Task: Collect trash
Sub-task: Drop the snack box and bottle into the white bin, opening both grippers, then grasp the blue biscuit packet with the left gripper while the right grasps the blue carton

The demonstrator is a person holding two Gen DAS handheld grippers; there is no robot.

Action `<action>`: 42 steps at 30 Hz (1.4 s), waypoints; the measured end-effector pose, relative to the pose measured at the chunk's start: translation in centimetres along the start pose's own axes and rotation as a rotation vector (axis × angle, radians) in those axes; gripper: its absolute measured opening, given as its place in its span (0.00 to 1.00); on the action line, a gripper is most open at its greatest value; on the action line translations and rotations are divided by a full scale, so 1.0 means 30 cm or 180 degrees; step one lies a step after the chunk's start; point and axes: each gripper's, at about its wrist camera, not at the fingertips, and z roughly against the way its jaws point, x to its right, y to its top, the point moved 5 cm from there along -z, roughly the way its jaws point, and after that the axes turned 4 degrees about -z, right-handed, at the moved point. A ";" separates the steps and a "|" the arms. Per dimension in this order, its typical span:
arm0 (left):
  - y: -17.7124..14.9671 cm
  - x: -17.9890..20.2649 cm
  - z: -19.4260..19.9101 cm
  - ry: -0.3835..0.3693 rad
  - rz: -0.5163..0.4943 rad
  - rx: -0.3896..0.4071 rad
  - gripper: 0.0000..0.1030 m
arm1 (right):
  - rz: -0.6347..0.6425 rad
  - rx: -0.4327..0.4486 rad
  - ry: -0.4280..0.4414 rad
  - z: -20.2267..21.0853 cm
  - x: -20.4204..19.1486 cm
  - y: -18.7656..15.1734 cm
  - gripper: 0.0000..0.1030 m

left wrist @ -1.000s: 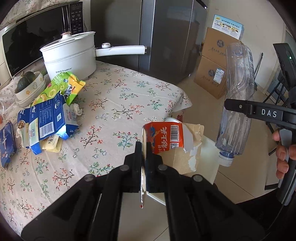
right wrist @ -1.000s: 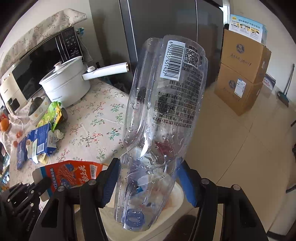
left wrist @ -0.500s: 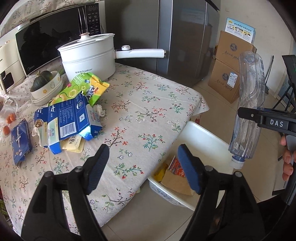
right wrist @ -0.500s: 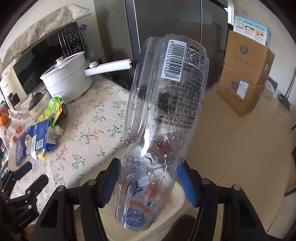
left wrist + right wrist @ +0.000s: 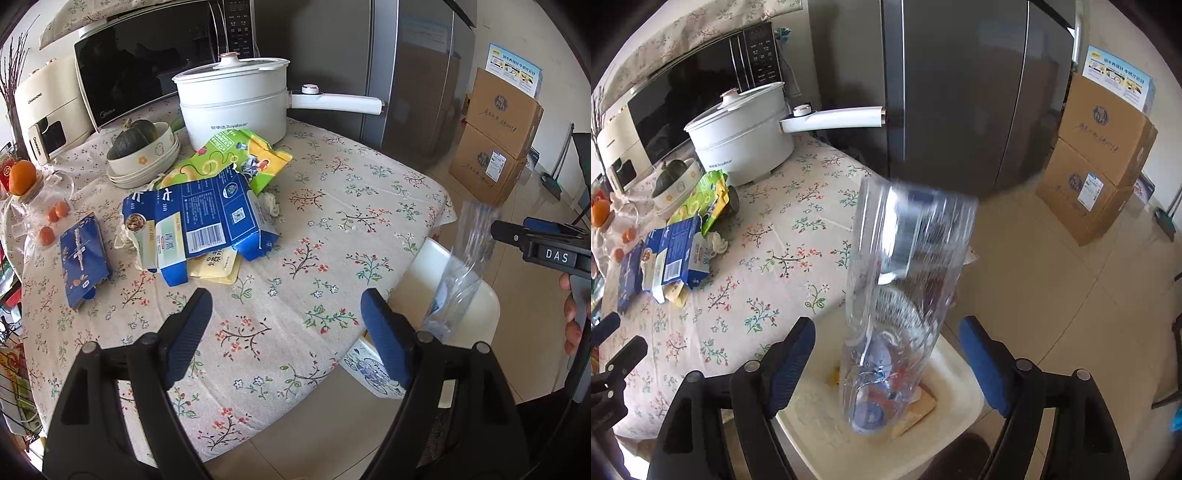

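With my right hand-held gripper (image 5: 886, 354) spread open, the plastic bottle (image 5: 905, 295) drops between its fingers into the bin (image 5: 960, 417) below; I hold centred.

Clear plastic bottle (image 5: 905, 295), motion-blurred, cap end down inside the white bin (image 5: 960, 413) at six o'clock; torn cartons and wrappers (image 5: 199, 221) at ten o'clock.

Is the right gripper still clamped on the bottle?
No: right gripper is open, fingers clear of the blurred bottle, cap-down into the bin.
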 end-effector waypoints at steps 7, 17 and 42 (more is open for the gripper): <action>-0.005 -0.065 0.020 0.0052 0.0091 0.0013 0.81 | 0.0050 0.0019 0.0058 0.008 -0.034 0.003 0.82; -0.013 -0.158 0.035 0.0158 0.0199 0.0006 0.81 | 0.0013 0.0029 0.0183 0.011 -0.092 0.024 0.82; -0.164 -0.737 -0.016 0.0955 0.0843 -0.0232 0.81 | 0.0353 -0.0238 0.0691 -0.143 -0.581 0.058 0.82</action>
